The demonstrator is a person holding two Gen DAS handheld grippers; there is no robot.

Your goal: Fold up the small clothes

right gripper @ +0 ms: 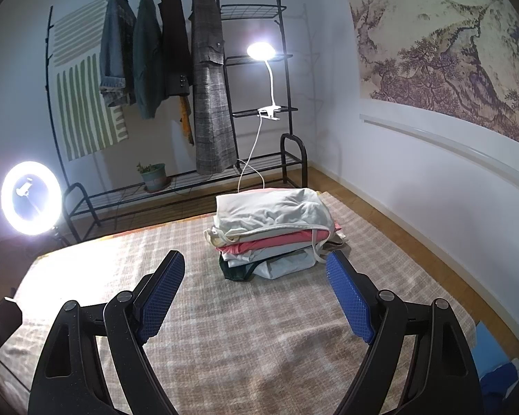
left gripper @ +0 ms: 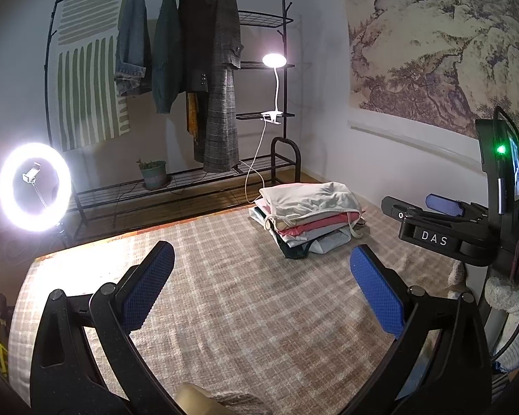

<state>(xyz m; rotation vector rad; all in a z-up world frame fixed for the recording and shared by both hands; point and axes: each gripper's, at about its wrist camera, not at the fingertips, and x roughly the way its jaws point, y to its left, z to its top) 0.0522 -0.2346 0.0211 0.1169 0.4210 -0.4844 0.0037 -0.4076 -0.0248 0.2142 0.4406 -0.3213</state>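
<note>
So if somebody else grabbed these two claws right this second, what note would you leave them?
Left claw: open, empty, over the checked cover.
Right claw: open, empty, pointing at the stack of clothes.
Clothes: one folded stack at the far side of the cover, a pale piece on top, pink below.
Done: that stack looks folded.
Left: no loose garment is visible here, so check outside these views before going on.

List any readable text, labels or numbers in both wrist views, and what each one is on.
"DAS": white letters on the black body of the right gripper, seen in the left wrist view.
"0": small white mark on the same body, near its front end; could be a letter or a symbol.
Nothing else readable; none in the right wrist view.
</note>
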